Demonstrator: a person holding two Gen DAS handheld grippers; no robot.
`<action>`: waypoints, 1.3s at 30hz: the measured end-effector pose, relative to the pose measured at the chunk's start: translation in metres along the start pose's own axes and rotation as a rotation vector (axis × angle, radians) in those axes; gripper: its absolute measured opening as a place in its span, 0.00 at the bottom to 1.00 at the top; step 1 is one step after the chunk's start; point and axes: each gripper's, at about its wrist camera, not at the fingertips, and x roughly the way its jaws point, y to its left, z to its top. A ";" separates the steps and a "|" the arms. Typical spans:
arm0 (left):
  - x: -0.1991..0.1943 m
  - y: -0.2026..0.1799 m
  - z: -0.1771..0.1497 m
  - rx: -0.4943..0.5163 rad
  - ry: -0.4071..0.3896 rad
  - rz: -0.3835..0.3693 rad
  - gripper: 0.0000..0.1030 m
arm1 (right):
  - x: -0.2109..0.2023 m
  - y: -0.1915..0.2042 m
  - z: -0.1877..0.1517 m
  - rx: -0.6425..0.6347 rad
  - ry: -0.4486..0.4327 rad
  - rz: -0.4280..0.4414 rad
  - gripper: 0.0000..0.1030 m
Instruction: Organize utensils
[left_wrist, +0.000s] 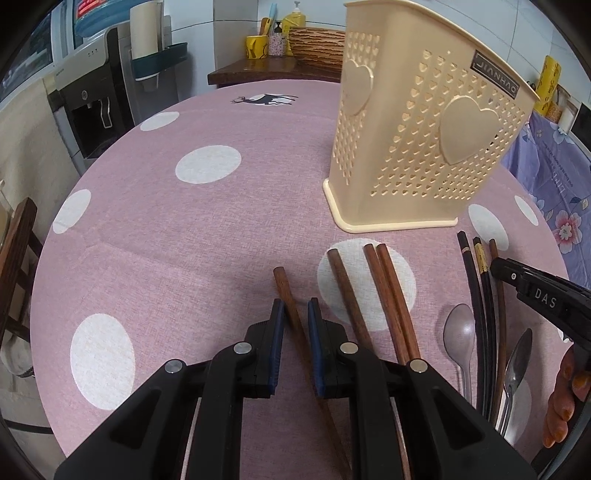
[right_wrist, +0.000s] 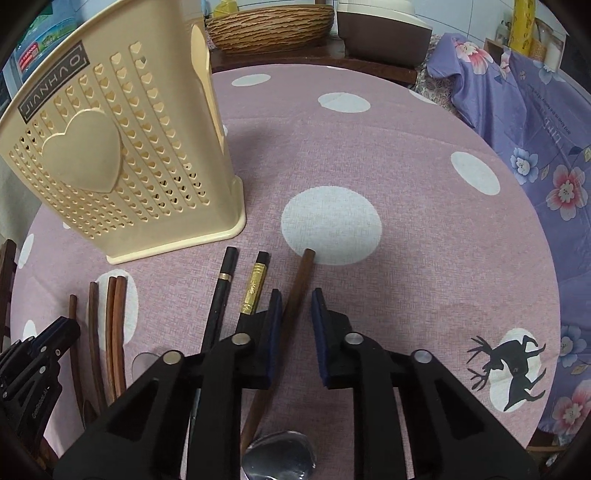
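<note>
While the holder (left_wrist: 424, 129) stands upright at the far side of the cloth (left_wrist: 166, 240), the utensils are laid in a row in front of it, their ends pointed towards it

Farthest left, the left gripper (left_wrist: 295, 306) is tilted down over the cloth. Its jaws are drawn in narrow on 1 brown chopstick (left_wrist: 282, 282), which runs up between the pads and lies against the left pad; a thin strip of cloth is seen beside the right pad. The chopstick's end sticks out past the fingertips, short of the holder's base.

Just right of that, 3 brown chopsticks (left_wrist: 380, 280) are spread across a white dot, the 2 on the right touching each other and the third slightly apart. Next comes a spoon (left_wrist: 459, 332), bowl turned towards the holder, and close beside it 2 black chopsticks (left_wrist: 473, 288), 1 of them marked with a gold band.

Farther right, the right gripper (right_wrist: 297, 306) is also angled down. Its jaws are set narrow around a round chopstick (right_wrist: 301, 277), which rests against the left pad, with a sliver of cloth visible by the right pad, so no clamping by both pads is seen. The end of this chopstick reaches the edge of another white dot. Under this gripper a second spoon (right_wrist: 280, 458) is partly hidden, only its bowl being seen
</note>
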 end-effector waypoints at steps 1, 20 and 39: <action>0.001 -0.001 0.001 0.002 0.000 0.001 0.13 | 0.000 0.001 0.000 0.004 -0.003 0.002 0.11; -0.008 0.007 0.014 -0.070 -0.071 -0.039 0.08 | -0.011 -0.015 0.008 0.102 -0.086 0.179 0.09; -0.113 0.010 0.053 -0.067 -0.350 -0.145 0.07 | -0.142 -0.015 0.021 0.025 -0.355 0.349 0.07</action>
